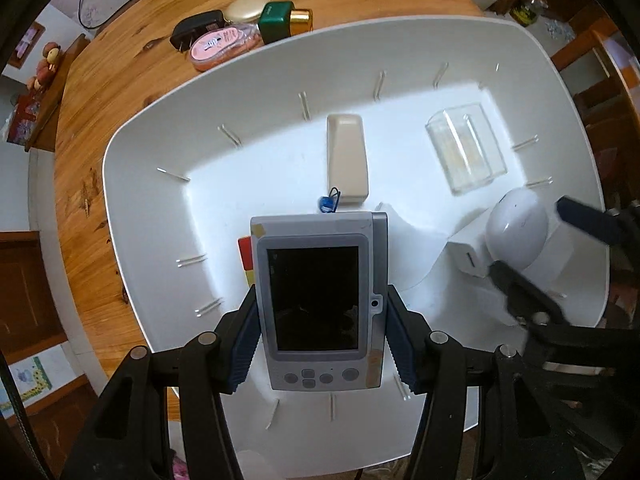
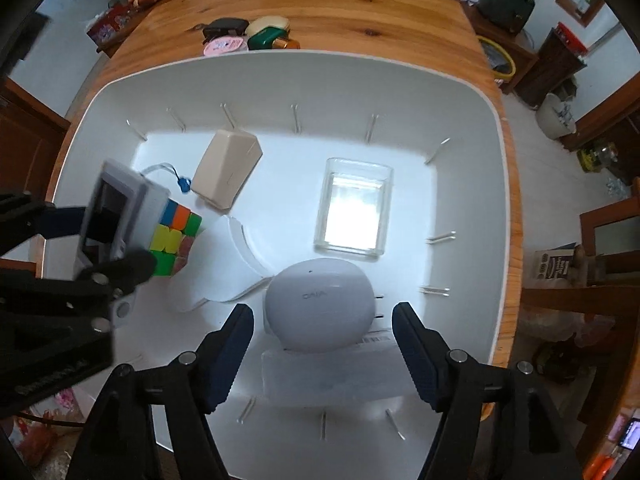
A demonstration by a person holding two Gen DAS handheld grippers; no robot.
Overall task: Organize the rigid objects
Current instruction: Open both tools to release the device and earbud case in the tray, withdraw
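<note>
My left gripper (image 1: 322,308) is shut on a grey handheld device (image 1: 316,300) with a dark screen, held low inside the white bin (image 1: 160,152), over a colour cube (image 2: 176,236). Seen from the right wrist, the left gripper (image 2: 96,240) and the device (image 2: 120,208) are at the bin's left side. My right gripper (image 2: 323,312) stands open around a white oval earbud case (image 2: 320,304), with a gap on each side. The case rests on a white box (image 2: 320,376) on the bin floor. In the left wrist view the right gripper (image 1: 548,248) straddles the case (image 1: 516,232).
A beige box (image 1: 346,160), a clear plastic box (image 2: 352,212), a white curved piece (image 2: 228,264) and a small blue tag (image 2: 183,184) lie in the bin. Beyond it on the wooden table (image 2: 360,4) sit a black plug (image 1: 198,26), pink tin (image 1: 218,46), cream compact (image 1: 248,6) and green box (image 1: 276,20).
</note>
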